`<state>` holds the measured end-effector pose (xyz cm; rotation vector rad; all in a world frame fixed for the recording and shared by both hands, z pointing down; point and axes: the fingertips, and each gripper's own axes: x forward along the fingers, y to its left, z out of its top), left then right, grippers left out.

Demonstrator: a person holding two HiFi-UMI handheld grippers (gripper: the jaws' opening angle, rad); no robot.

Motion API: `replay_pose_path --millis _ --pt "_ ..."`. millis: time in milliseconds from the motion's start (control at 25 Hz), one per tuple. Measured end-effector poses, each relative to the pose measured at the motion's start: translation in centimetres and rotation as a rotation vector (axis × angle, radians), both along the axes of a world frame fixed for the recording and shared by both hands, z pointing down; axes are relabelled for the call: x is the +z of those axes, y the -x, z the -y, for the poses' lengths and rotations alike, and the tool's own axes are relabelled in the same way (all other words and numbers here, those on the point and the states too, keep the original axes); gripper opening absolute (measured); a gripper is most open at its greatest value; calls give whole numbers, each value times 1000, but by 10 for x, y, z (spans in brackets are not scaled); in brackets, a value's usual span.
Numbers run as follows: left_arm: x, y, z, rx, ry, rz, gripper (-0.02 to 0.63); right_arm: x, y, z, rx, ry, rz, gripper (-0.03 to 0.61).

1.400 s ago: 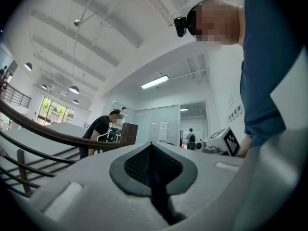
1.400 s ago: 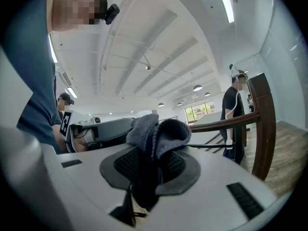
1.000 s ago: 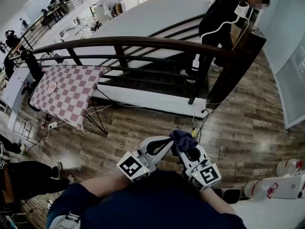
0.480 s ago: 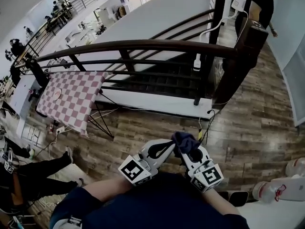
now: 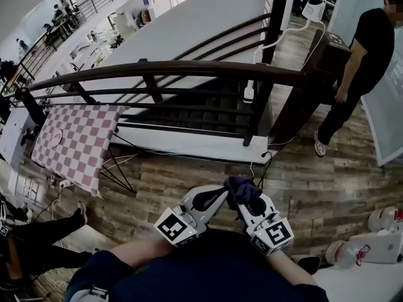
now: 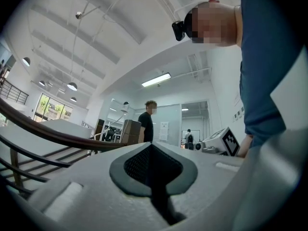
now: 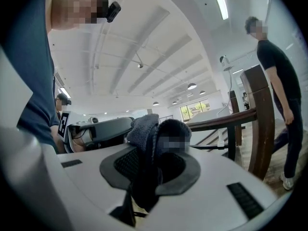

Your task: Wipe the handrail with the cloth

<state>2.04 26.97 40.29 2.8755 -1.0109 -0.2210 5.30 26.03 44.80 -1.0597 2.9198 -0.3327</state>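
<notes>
A dark wooden handrail (image 5: 182, 69) curves across the head view above black balusters and ends at a thick newel post (image 5: 312, 80). Both grippers are held close to my body, well short of the rail. My right gripper (image 5: 247, 197) is shut on a dark blue cloth (image 5: 241, 185), which bunches up above its jaws; the cloth (image 7: 149, 143) fills the middle of the right gripper view, with the handrail (image 7: 224, 120) behind it. My left gripper (image 5: 211, 197) is shut with nothing in it, its jaws pointing up past the handrail (image 6: 48, 134).
A pink checked table (image 5: 75, 137) stands beyond the rail at the left. A person in black (image 5: 359, 61) stands by the newel post at the right. Stairs (image 5: 208, 109) drop behind the railing. Cables (image 5: 258, 162) trail over the wooden floor. White containers (image 5: 371, 244) sit at lower right.
The view has shifted, so the railing sits slightly differently. The person in black has walked from the top of the stairs to the right of the newel post. Both grippers stay put.
</notes>
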Motion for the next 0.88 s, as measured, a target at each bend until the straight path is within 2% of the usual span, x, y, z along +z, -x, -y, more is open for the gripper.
replay_pose_path --millis 280,520,680,880 --pt "-5 43 148 60 -31 -49 -5 1 26 136 139 41 -69 92" --pt "-20 81 249 128 -41 -29 -5 -11 60 239 218 33 -40 92" --pt "-23 87 295 133 -29 -55 -5 -12 73 280 219 36 -53 93" --pt "-15 70 330 129 -7 -34 -5 -7 64 321 181 49 -42 92"
